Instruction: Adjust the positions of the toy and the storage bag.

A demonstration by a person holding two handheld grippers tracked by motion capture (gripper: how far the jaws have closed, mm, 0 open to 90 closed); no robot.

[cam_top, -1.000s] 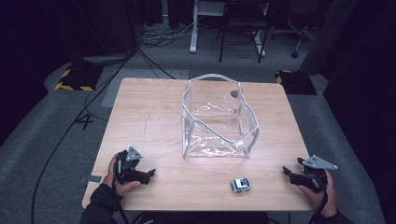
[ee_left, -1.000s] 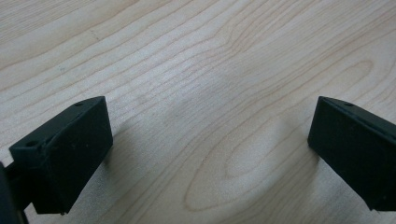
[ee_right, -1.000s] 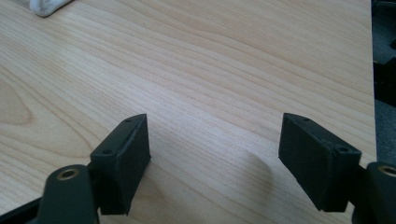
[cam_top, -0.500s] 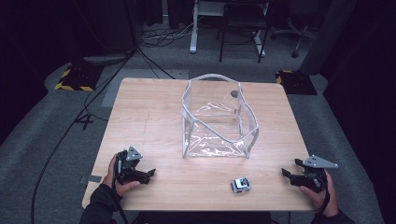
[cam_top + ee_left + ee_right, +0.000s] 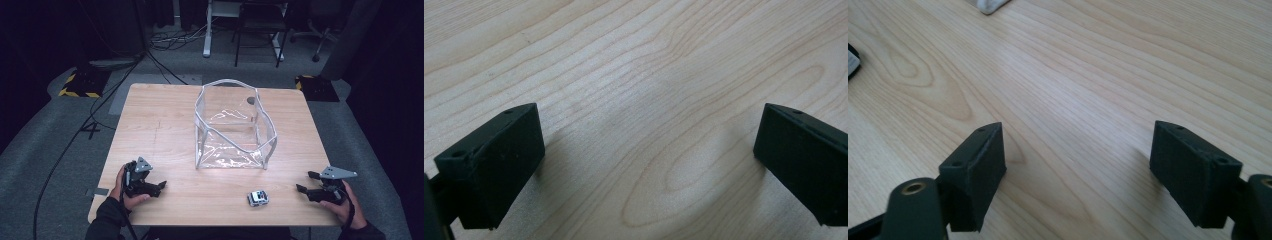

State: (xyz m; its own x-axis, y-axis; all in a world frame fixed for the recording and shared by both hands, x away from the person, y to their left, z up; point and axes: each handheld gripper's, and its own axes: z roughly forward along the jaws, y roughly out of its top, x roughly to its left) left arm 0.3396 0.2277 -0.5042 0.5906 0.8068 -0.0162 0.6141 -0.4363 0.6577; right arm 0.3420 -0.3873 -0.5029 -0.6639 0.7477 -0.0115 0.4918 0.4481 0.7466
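— Since a second ago, what moves?
— Little: the right gripper (image 5: 306, 182) edges slightly outward at the desk's (image 5: 160, 125) right edge; the left gripper (image 5: 161, 187) stays put.
— Jaws?
— Both wide, gripping nothing (bare wood between them).
— And the toy car (image 5: 258, 198)?
— On the desk near its front edge, between the grippers, nearer the right one, just in front of the clear bag (image 5: 232, 127).

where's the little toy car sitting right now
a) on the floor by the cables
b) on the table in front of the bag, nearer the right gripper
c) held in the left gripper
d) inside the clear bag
b: the toy car rests on the bare table, in front of the clear bag and closer to the right gripper, whose jaws are open and hold nothing.
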